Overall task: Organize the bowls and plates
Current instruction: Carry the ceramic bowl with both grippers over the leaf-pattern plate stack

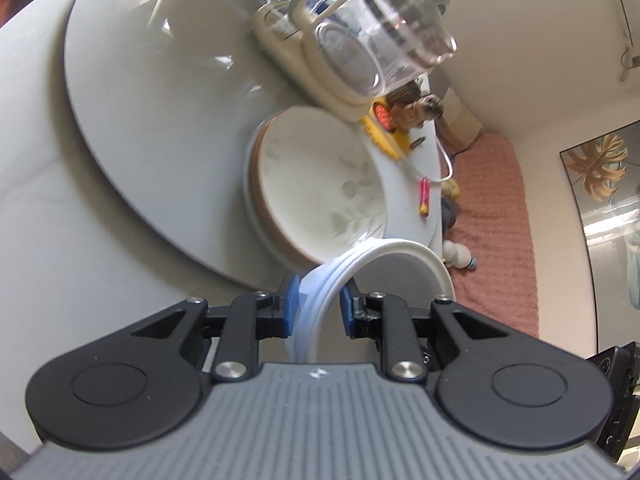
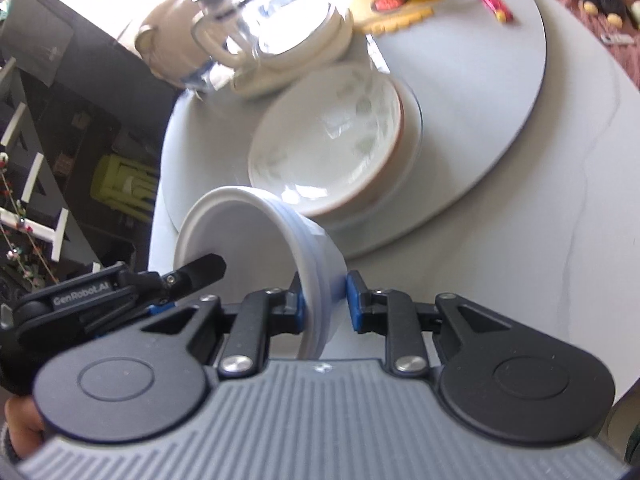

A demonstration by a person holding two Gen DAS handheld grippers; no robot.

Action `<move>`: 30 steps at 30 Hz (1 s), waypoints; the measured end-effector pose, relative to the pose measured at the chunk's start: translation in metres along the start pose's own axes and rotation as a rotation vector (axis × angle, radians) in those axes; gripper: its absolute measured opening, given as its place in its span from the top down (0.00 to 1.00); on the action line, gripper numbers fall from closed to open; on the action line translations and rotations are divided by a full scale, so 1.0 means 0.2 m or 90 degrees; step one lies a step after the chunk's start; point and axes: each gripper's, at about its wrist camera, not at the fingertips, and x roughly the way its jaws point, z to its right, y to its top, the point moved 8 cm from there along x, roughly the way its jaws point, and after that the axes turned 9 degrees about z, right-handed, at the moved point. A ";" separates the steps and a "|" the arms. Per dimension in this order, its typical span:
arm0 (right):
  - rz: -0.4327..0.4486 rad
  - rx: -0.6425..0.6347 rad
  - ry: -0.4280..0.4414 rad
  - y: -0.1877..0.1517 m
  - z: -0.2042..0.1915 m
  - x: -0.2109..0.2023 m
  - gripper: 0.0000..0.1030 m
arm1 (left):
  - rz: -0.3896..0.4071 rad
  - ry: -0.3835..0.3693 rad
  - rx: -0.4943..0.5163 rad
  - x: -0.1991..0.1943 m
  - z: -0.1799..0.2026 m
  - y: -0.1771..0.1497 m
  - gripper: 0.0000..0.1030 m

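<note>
A white ribbed bowl point(image 2: 248, 236) is held tilted on its side above the table, near a stack. My right gripper point(image 2: 325, 298) is shut on one side of its rim. My left gripper point(image 1: 316, 306) is shut on the opposite side of the rim of the same bowl point(image 1: 384, 256); its fingers point(image 2: 200, 270) show at the left of the right wrist view. Beyond the bowl, a floral plate with a brown rim point(image 1: 320, 184) point(image 2: 332, 148) lies on top of a stack on the grey turntable point(image 1: 160, 120) point(image 2: 480, 100).
A glass kettle on a cream base point(image 1: 372, 40) point(image 2: 264, 20) stands behind the stack. A yellow toy point(image 1: 388, 132) point(image 2: 400, 0) and a pink item point(image 1: 424, 198) point(image 2: 496, 2) lie near the table's far edge. A pink rug point(image 1: 492, 240) covers the floor beyond.
</note>
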 end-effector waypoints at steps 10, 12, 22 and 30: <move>0.010 -0.007 0.007 0.21 0.00 0.07 0.77 | 0.023 0.005 0.006 0.12 0.10 0.15 0.75; 0.005 -0.008 0.005 0.24 0.00 0.09 0.77 | 0.023 0.007 0.003 0.15 0.11 0.17 0.75; -0.020 -0.002 -0.001 0.36 0.06 0.25 0.77 | 0.006 0.031 -0.011 0.38 0.10 0.26 0.75; -0.043 0.001 -0.007 0.41 0.10 0.38 0.77 | -0.008 0.056 -0.011 0.52 0.06 0.31 0.75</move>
